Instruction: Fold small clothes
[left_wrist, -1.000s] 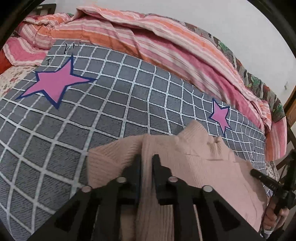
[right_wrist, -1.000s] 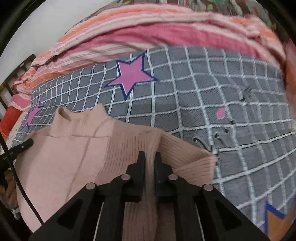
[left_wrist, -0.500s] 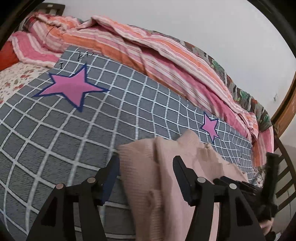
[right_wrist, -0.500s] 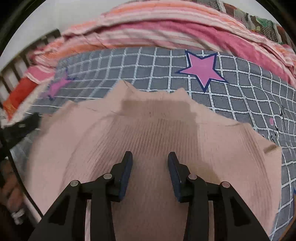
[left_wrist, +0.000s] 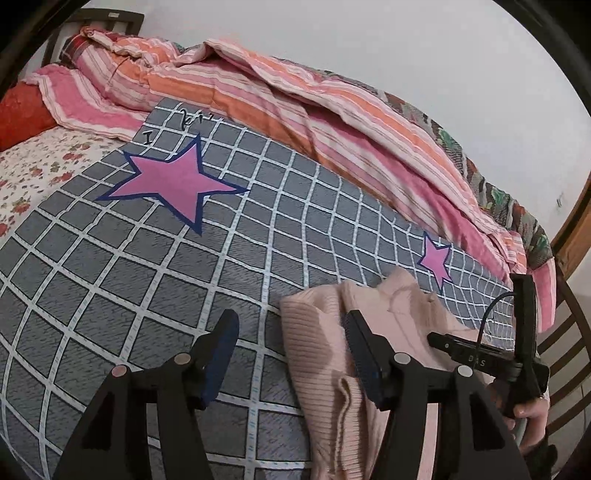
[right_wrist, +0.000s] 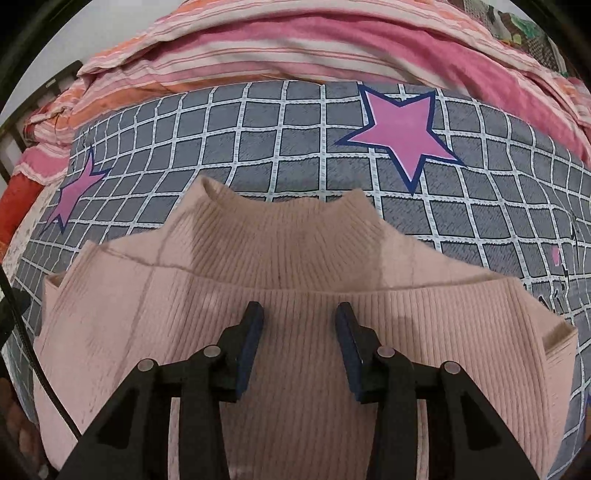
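A pale pink ribbed sweater (right_wrist: 295, 280) lies flat on the grey checked blanket (right_wrist: 280, 140), collar pointing away, both sleeves folded across its body. My right gripper (right_wrist: 299, 325) hovers open over the sweater's middle, nothing between its fingers. In the left wrist view the same sweater (left_wrist: 317, 343) shows its folded left edge. My left gripper (left_wrist: 290, 343) stands open astride that edge, its right finger (left_wrist: 360, 350) over the knit and its left finger over bare blanket. The other handheld gripper (left_wrist: 491, 360) with a hand (left_wrist: 528, 413) on it shows at the right.
A striped pink and orange quilt (left_wrist: 295, 103) is bunched along the far side of the bed. Pink stars (left_wrist: 173, 181) mark the blanket. A floral sheet (left_wrist: 40, 162) and red pillow (left_wrist: 22, 114) lie at the left; a wooden bed frame (left_wrist: 569, 332) stands at the right.
Both grippers were shut on folds of the sweater a second ago; both have let go and opened. The right one has moved over the sweater's middle, the left one off to its left edge.
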